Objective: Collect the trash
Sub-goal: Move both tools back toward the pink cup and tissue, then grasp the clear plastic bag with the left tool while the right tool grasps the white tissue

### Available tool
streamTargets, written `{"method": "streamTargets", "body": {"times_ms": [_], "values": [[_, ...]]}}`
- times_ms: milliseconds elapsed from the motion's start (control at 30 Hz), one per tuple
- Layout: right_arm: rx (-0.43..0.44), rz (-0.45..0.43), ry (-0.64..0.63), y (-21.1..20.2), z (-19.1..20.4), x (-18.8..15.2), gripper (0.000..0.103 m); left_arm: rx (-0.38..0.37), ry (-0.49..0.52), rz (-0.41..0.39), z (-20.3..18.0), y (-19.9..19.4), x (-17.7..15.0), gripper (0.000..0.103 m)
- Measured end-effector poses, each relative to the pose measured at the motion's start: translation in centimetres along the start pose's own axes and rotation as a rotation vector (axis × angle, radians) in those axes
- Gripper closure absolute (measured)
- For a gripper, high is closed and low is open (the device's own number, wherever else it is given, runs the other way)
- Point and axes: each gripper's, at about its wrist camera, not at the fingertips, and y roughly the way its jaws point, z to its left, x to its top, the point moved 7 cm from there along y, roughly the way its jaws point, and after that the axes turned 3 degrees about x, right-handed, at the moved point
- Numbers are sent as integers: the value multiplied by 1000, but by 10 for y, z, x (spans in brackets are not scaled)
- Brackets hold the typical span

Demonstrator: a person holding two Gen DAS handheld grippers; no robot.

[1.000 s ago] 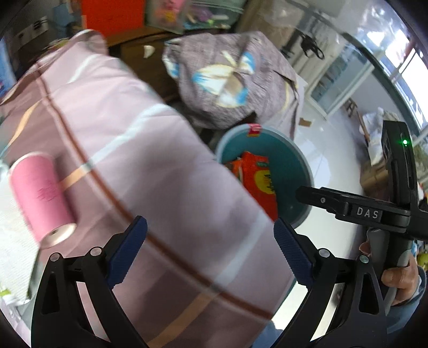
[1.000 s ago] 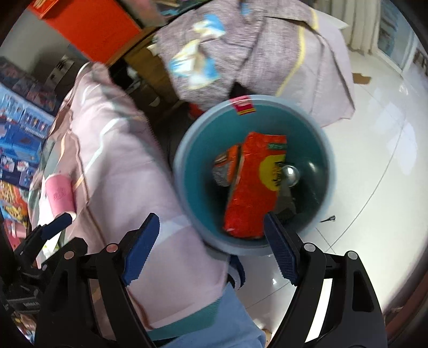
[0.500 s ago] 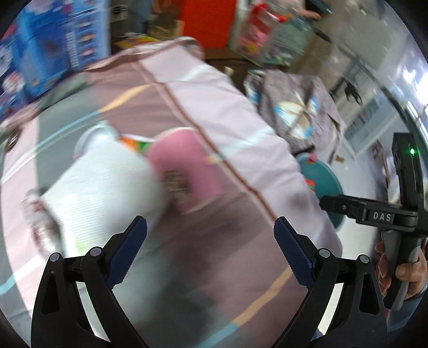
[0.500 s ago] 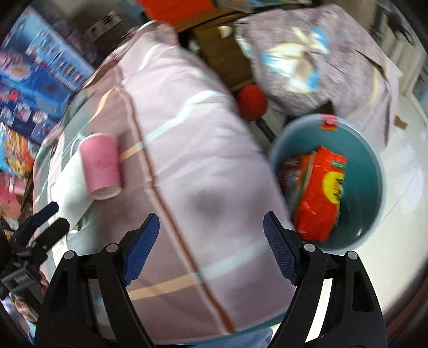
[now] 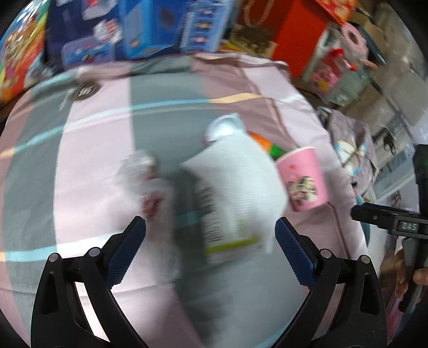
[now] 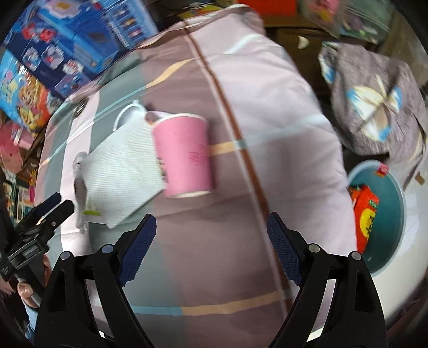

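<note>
Two grippers show, each with its two blue-padded fingers spread wide and nothing between them. The left gripper (image 5: 210,242) hangs over a bed covered by a pink quilt with grey blocks and thin blue, cream and brown stripes (image 5: 93,150). The right gripper (image 6: 211,245) hangs over the same quilt (image 6: 281,150), nearer the bed's right edge.

Four or five pieces of trash lie close together on the quilt. One white ribbed plastic packet with a printed label and a green strip (image 5: 235,187) lies just beyond the left gripper. One pink paper cup (image 5: 305,178) lies on its side touching the packet's right edge; in the right wrist view the cup (image 6: 184,155) overlaps the packet (image 6: 120,171). One crumpled clear wrapper with red print (image 5: 145,182) lies at the packet's left. One white round lid or cup (image 5: 224,128) lies at the far end of the packet, and one orange and green wrapper (image 5: 267,146) peeks out between packet and cup.

On the floor to the right of the bed stands one teal round bin (image 6: 390,214), holding one red and yellow snack bag (image 6: 365,214). Beyond it sits one grey cloth bundle with a blue and cream butterfly print (image 6: 374,101). Blue toy boxes (image 5: 160,24) are stacked at the far side of the bed; motion blur hides their number.
</note>
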Motion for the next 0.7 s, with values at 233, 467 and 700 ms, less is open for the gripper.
{"method": "streamTargets", "body": {"times_ms": [233,467,700], "values": [[10,30,7,19,22,15,22,15,30,12,15,7,1,6],[62,31,-66,32,71,40,22,64,-15,17,41,25,1,6],[98,97,-140,74,117,47,22,62,-31,47,61,45,-7,49]]}}
